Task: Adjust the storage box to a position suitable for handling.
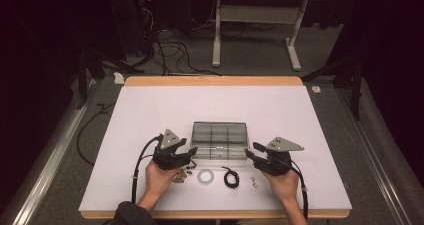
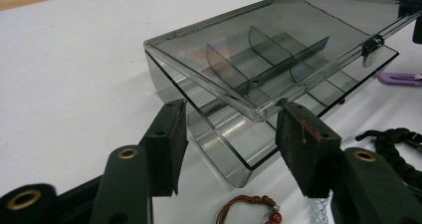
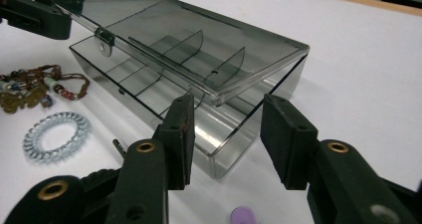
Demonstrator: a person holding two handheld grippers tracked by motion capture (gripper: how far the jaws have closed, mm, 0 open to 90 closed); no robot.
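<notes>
Each black tool [image 1: 191, 151] bears a grey three-cornered plate, brass-ringed screw holes and a trailing black cable.

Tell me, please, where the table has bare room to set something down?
The white table is bare behind the clear box and along both side edges. It is crowded in front of the box: beaded bracelets, coil band, black cord.

**Smoked-plastic organiser box, lid partly raised**

A clear grey compartment box [image 1: 219, 139] sits at the centre of the high view on the white tabletop, long side running left to right. Thin dividers split its inside into small cells. In the left gripper view the hinged lid [image 2: 278, 45] stands tilted above the base, its near front corner lifted; a small latch [image 2: 370, 47] shows on the lid's front edge.
</notes>
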